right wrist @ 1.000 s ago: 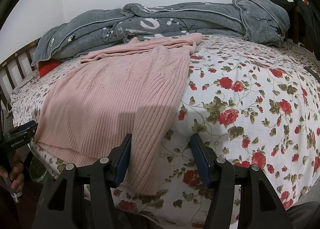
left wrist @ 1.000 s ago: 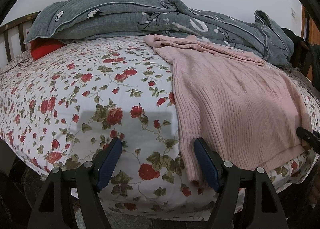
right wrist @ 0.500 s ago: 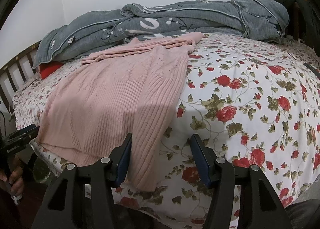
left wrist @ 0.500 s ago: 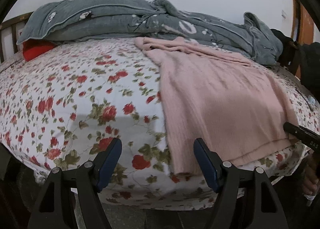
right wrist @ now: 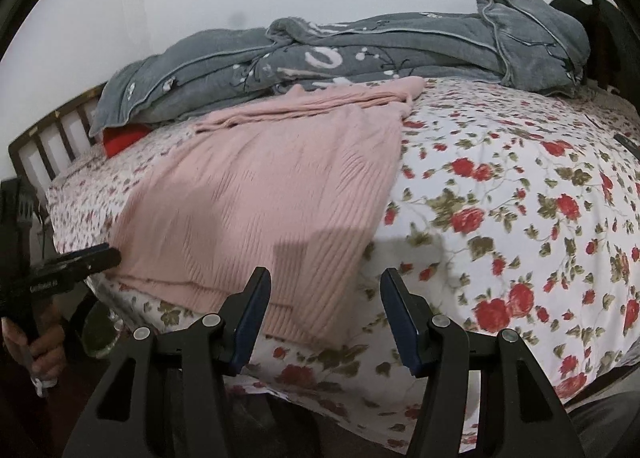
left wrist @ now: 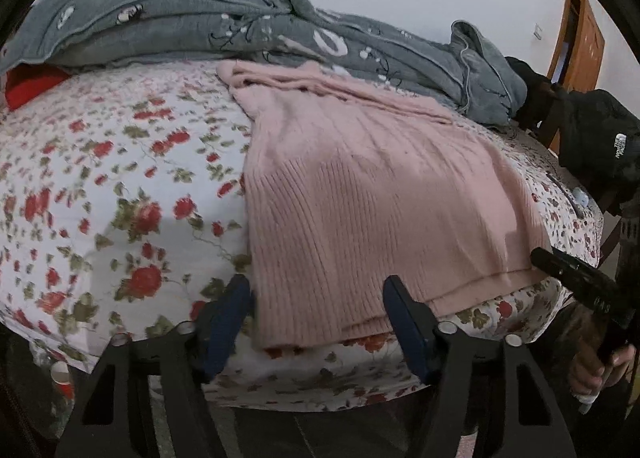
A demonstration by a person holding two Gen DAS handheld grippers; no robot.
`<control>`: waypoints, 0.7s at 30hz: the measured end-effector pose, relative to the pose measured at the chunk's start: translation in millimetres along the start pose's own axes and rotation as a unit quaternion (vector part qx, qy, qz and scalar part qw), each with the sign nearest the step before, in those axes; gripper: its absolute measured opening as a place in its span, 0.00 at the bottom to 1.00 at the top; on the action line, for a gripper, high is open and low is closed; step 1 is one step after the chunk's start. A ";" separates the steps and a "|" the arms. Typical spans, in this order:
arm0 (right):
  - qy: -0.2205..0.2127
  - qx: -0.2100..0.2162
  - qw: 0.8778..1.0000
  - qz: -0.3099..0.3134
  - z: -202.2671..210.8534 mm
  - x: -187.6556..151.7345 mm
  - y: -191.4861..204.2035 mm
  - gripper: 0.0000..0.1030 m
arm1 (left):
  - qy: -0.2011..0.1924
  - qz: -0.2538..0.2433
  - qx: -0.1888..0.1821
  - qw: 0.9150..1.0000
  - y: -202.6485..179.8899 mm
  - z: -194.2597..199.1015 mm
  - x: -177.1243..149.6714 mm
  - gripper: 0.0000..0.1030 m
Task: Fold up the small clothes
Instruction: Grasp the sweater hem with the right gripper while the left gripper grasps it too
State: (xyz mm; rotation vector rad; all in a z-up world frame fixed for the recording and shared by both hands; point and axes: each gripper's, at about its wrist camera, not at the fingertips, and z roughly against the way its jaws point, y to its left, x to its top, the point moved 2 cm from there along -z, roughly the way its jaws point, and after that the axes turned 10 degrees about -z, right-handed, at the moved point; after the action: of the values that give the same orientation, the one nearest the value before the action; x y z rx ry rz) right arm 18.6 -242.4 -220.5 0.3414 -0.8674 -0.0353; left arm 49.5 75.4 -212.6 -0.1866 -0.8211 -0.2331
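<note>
A pink ribbed sweater (left wrist: pixel 372 193) lies flat on the floral bedsheet (left wrist: pixel 120 185), its hem along the near edge of the bed and its top by the grey quilt (left wrist: pixel 240 25) bunched at the far side.

The left gripper (left wrist: pixel 316 318) has just been closing; its jaws stand apart around the hem's left corner, and whether the pads touch the knit cannot be told.

The right gripper (right wrist: pixel 325 310) is spread around the hem's right corner, not pinching it. Bare sheet stretches wide to the sweater's left and right.
</note>
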 end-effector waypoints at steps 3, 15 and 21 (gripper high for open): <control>0.005 -0.005 1.000 -0.007 -4.7 -0.7 -0.3 0.46 | 0.007 -0.006 0.026 1.000 -2.1 -5.6 0.0 0.43; -0.011 -0.018 0.999 -0.038 9.3 4.4 -21.2 0.08 | 0.003 0.025 0.010 1.000 22.5 5.8 -3.3 0.07; 0.006 0.008 0.998 -0.068 -0.2 9.0 -24.5 0.16 | 0.019 0.019 0.002 1.000 18.6 -3.9 2.2 0.21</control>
State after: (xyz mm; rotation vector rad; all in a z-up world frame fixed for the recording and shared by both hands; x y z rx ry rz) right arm 27.2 -267.0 -221.4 0.4148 -0.8322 -0.1524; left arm 58.8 91.8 -214.9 -0.1931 -0.7800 -0.1989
